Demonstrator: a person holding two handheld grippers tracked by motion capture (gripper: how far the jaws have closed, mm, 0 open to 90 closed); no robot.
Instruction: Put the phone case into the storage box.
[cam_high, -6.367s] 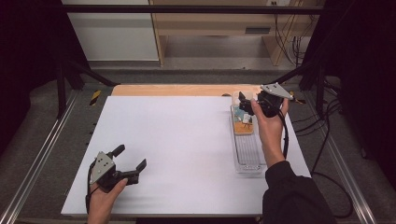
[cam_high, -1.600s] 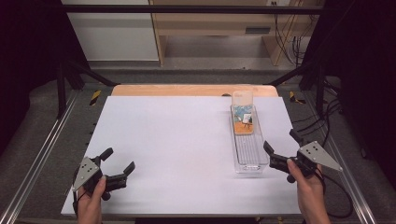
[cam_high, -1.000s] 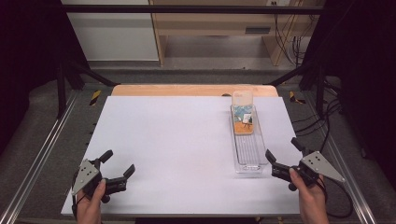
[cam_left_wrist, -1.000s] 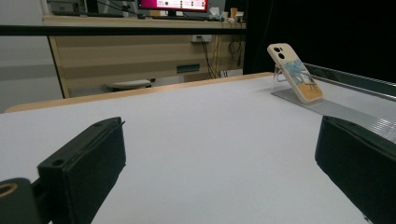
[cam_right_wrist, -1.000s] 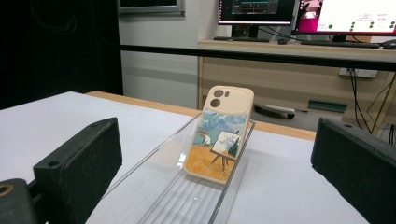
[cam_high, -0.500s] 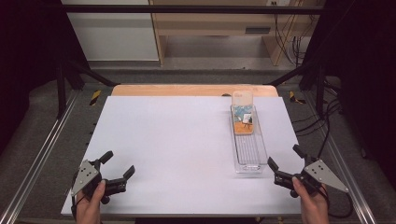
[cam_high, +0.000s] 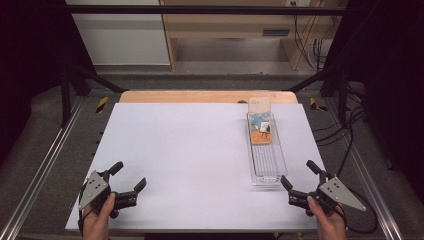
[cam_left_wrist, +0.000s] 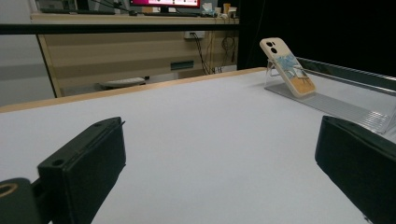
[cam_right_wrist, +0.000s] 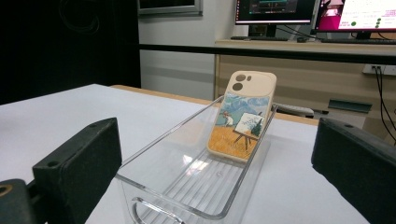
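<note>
A long clear plastic tray (cam_high: 267, 162) (cam_right_wrist: 187, 186) (cam_left_wrist: 355, 109) lies on the right half of the white table. A phone case with a painted picture (cam_high: 260, 127) (cam_right_wrist: 243, 116) (cam_left_wrist: 287, 67) leans tilted against the tray's far end. My right gripper (cam_high: 301, 181) (cam_right_wrist: 212, 172) is open near the table's front right corner, just in front of the tray's near end, with nothing between its jaws. At the front left, far from the tray, my left gripper (cam_high: 129, 176) (cam_left_wrist: 219, 172) is also open and holds nothing.
The white table top (cam_high: 190, 150) spreads between the grippers, with a wooden strip (cam_high: 200, 96) along its far edge. Metal rails (cam_high: 45, 160) run along both sides. Cables (cam_high: 350, 135) trail at the right. Desks with monitors (cam_right_wrist: 299, 11) stand beyond the table.
My right gripper let go of the phone case at the tray's far end and drew back to the front right corner, open. The left gripper drifted slightly toward the front left.
</note>
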